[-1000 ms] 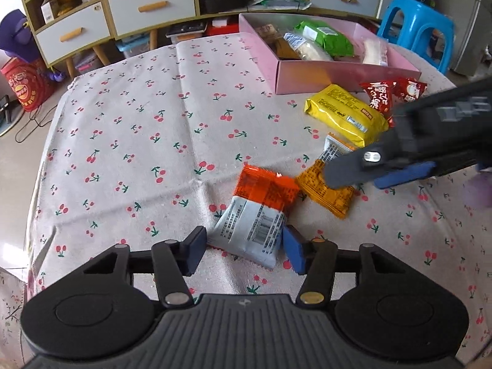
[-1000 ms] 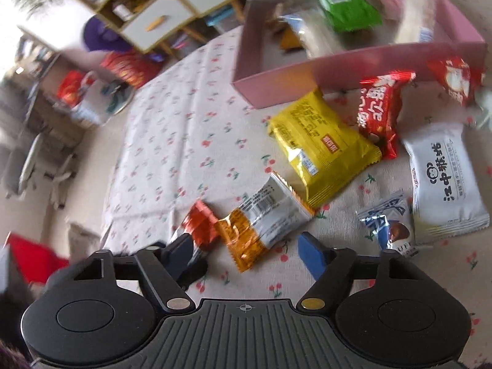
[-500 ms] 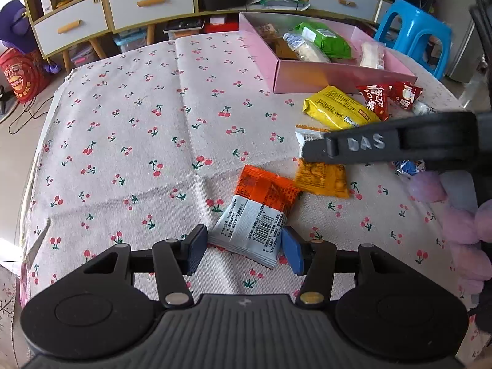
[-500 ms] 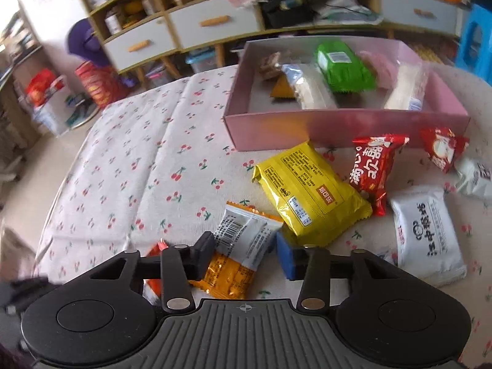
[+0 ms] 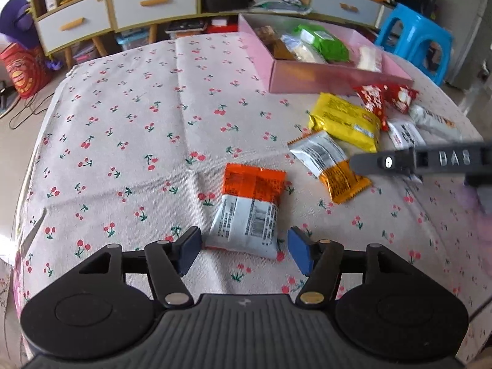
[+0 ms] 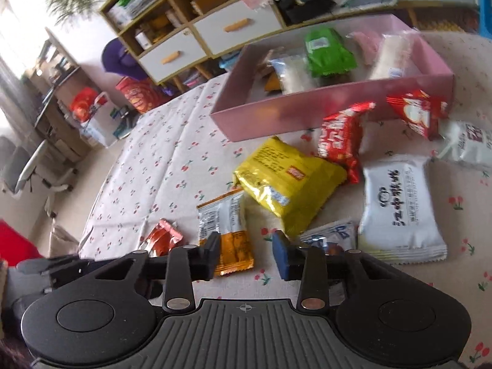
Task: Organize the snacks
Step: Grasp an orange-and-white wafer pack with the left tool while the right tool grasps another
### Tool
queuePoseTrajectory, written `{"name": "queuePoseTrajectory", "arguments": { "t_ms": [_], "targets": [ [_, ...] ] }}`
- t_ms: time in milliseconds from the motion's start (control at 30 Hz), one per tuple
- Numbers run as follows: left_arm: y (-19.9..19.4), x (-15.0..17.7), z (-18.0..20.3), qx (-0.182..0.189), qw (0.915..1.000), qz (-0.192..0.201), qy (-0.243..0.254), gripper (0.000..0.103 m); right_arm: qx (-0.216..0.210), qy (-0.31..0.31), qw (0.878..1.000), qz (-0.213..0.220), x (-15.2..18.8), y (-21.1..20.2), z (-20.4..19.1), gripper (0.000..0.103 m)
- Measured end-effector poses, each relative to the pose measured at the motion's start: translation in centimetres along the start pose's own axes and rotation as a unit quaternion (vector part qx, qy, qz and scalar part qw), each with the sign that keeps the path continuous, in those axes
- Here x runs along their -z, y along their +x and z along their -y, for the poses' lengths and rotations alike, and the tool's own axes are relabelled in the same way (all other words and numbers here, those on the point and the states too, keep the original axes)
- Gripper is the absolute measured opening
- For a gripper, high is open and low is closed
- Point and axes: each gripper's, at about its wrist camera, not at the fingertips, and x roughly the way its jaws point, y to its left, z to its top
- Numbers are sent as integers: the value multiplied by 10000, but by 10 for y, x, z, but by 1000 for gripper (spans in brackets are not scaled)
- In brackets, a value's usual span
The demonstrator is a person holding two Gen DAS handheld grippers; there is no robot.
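Note:
My left gripper point(image 5: 244, 253) is open, its fingers on either side of the near end of an orange-and-white snack packet point(image 5: 247, 212) lying on the cherry-print tablecloth. My right gripper point(image 6: 246, 255) is open over the orange end of a silver-and-orange packet point(image 6: 226, 229), which also shows in the left wrist view point(image 5: 330, 166). A pink box point(image 6: 307, 113) at the back holds a green packet point(image 6: 327, 52) and several other snacks. A yellow packet point(image 6: 284, 178), red packets point(image 6: 339, 135) and white packets point(image 6: 399, 209) lie loose in front of the box.
A small blue-and-silver packet point(image 6: 330, 236) lies by my right finger. A blue stool point(image 5: 415, 43) stands beyond the table's right corner. Shelves with drawers point(image 5: 92, 15) line the far wall. The table's left edge point(image 5: 37, 153) drops to the floor.
My right gripper has drawn back toward the right and tilted, still over the silver-and-orange packet, which has turned a little. My left gripper and its packet have stayed put.

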Motion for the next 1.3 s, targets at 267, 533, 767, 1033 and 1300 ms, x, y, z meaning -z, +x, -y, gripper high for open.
{"name": "queuePoseTrajectory", "arguments": {
  "t_ms": [267, 533, 767, 1033, 1300],
  "targets": [
    [4, -1, 4, -188, 9996, 191, 108, 52, 2, -1036, 9941, 316, 20, 11, -33, 58],
    [3, -4, -2, -309, 9994, 128, 40, 46, 59, -1541, 9871, 430, 26, 15, -40, 60],
    [3, -3, -3, -350, 9993, 140, 48, 46, 190, -2060, 9770, 520, 37, 16, -48, 60],
    [4, -5, -5, -346, 9993, 149, 16, 47, 292, -2276, 9718, 550, 38, 20, -54, 61],
    [6, -8, -6, -373, 9991, 175, -57, 46, 389, -2372, 9689, 588, 38, 23, -56, 51]
  ]
}}
